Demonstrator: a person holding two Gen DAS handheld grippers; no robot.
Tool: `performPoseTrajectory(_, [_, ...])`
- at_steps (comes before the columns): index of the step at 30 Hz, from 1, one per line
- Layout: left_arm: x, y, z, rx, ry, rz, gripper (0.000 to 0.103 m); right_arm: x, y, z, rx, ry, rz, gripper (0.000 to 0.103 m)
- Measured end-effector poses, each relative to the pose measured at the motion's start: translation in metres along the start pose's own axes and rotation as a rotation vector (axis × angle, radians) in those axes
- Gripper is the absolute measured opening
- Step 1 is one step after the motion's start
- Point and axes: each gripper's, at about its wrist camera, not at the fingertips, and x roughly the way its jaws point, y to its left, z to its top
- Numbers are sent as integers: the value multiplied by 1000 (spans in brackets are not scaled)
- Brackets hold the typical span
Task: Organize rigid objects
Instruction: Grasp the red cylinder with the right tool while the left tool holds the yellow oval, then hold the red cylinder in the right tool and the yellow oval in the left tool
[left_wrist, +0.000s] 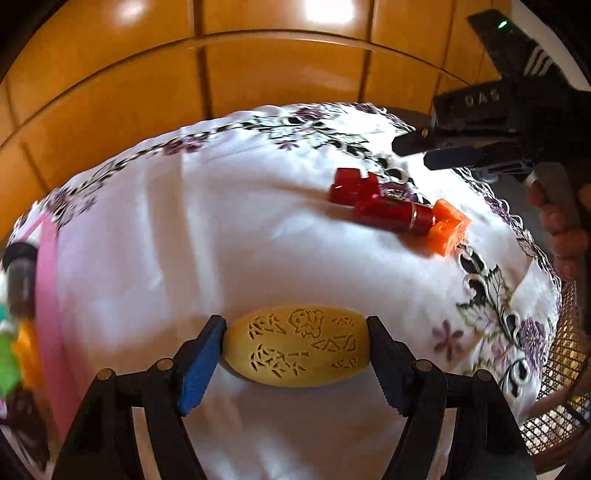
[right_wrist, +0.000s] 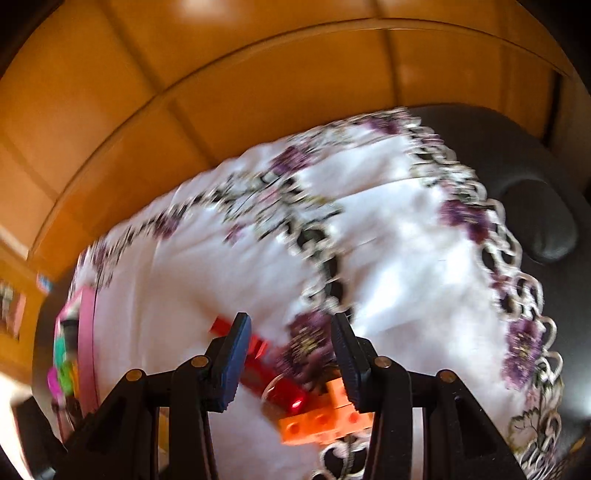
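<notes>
A: Item one, the carved piece?
B: Yellow oval carved piece (left_wrist: 297, 345), pierced flower and leaf pattern, lying flat on the white flowered cloth (left_wrist: 221, 221) that covers the desk, close to its near edge. The left gripper (left_wrist: 297, 354) has it end to end: blue-padded fingers (left_wrist: 201, 363) pressed on one tip, the opposite finger on the other. Entered as grasped.

A: Item two?
B: Red block (left_wrist: 354, 188), toward the far right edge of the desk. A dark red cylinder (left_wrist: 397, 214) with a gold band lies against it.

A: Item three?
B: Orange studded brick (left_wrist: 448, 225), touching the cylinder's other end. The three lie in one row, running from the red block toward the right edge.

A: The right gripper?
B: In the left wrist view the right gripper (left_wrist: 410, 153) hangs over the far right corner of the desk, above that row, with a hand (left_wrist: 561, 225) on its handle. In its own view, badly blurred, the right gripper (right_wrist: 291, 363) has its fingers (right_wrist: 232, 363) apart, pressing on nothing; the red block (right_wrist: 225, 326), the cylinder (right_wrist: 286, 393) and the orange brick (right_wrist: 325, 419) show below and between them. Entered as released.

A: Anything at the left edge?
B: A pink container (left_wrist: 50, 314), rim only, with green and orange things inside, too blurred to name. Behind the desk, glossy wooden panelling (left_wrist: 258, 66).
</notes>
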Motion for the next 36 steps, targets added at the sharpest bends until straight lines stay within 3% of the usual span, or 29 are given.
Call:
performPoseTrajectory(3, [-5,5,-9,-23,-15,3,76,12,15,-6,-80,62,12,45])
performPoseTrajectory(7, [-6,6,-11,-36,-25,6,76,30,32,-16,-181,136,-33,45])
performPoseTrajectory(13, [-9,9,-15,-51,-31,6,76,45,40,-27,-267,191,-82,45])
performPoseTrajectory(15, [-10,10,-16,-53,-32,6,76,45,51,-31,-324,189,-60,28])
performPoseTrajectory(17, [-10,11,-17,-57,-33,4,76,43,66,-38,-396,190,-2,25])
performPoseTrajectory(21, [-10,11,-20,-52,-31,10,76,50,87,-54,-521,212,-15,26])
performPoseTrajectory(26, [-10,11,-21,-55,-32,10,76,52,80,-53,-475,223,7,26])
performPoseTrajectory(36, [-9,11,-21,-42,-31,21,76,51,89,-53,-521,209,-20,26])
